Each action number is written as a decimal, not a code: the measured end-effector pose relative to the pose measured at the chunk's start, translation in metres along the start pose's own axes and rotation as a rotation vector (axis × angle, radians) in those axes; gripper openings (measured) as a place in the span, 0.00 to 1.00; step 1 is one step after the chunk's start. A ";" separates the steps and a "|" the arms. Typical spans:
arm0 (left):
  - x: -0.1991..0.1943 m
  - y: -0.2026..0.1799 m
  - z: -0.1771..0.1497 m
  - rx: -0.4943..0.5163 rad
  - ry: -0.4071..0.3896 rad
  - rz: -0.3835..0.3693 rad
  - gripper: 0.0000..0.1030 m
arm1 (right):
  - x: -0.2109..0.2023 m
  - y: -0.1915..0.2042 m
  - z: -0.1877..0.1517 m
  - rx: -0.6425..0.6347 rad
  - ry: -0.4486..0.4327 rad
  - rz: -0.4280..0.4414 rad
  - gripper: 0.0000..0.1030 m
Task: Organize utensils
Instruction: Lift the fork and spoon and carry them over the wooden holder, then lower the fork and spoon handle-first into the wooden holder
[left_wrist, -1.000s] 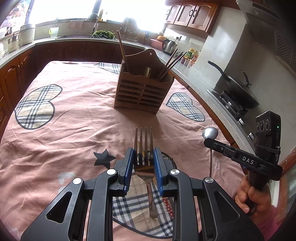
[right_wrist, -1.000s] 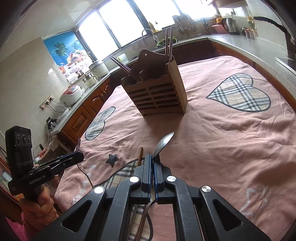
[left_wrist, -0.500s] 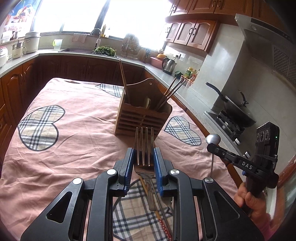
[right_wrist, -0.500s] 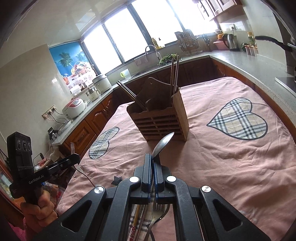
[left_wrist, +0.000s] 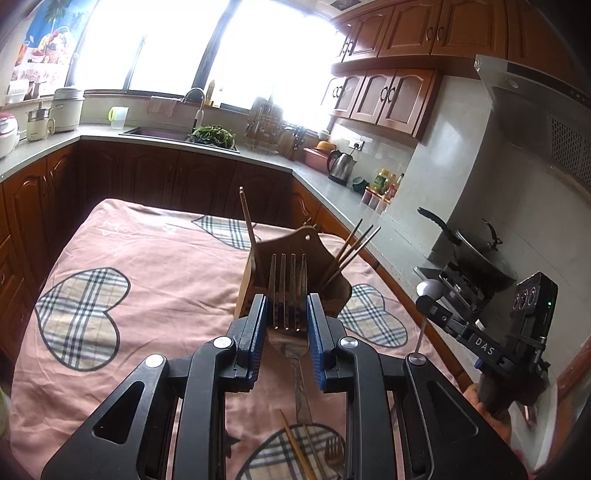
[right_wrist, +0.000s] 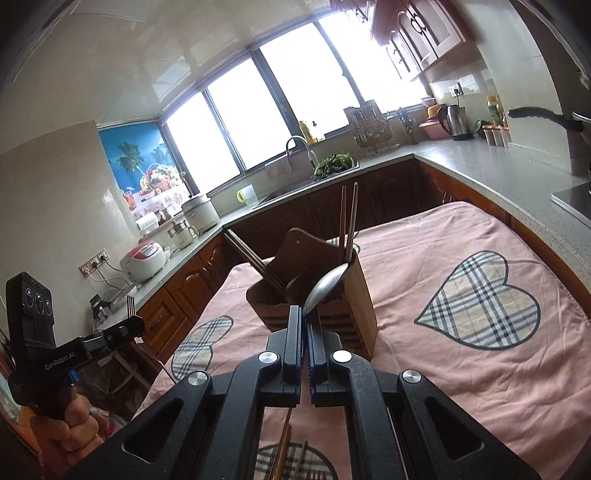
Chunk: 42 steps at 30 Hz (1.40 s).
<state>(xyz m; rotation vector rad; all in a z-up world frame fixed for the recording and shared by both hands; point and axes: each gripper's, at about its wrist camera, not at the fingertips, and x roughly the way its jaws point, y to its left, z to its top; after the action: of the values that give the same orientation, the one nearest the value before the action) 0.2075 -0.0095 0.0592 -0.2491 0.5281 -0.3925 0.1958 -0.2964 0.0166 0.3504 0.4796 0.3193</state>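
While my left gripper (left_wrist: 286, 325) clamps a silver four-tined metal fork (left_wrist: 288, 291), tines fwd, the slatted brown wooden utensil holder (left_wrist: 332, 299) sits just beyond on pink cloth (left_wrist: 166, 295). R view: my right gripper (right_wrist: 305, 332) pinches shut on a shiny steel spoon (right_wrist: 325, 286), bowl up, w/ holder behind.
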 end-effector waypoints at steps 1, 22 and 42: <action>0.003 0.000 0.006 0.002 -0.008 0.003 0.19 | 0.002 0.001 0.005 -0.006 -0.030 -0.002 0.02; 0.075 0.022 0.083 -0.023 -0.184 0.043 0.19 | 0.066 0.023 0.071 -0.182 -0.385 -0.156 0.02; 0.133 0.010 0.054 0.083 -0.142 0.087 0.19 | 0.112 0.037 0.025 -0.391 -0.389 -0.210 0.02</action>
<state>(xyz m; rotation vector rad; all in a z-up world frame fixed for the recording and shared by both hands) 0.3442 -0.0501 0.0426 -0.1717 0.3812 -0.3093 0.2946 -0.2278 0.0085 -0.0233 0.0634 0.1292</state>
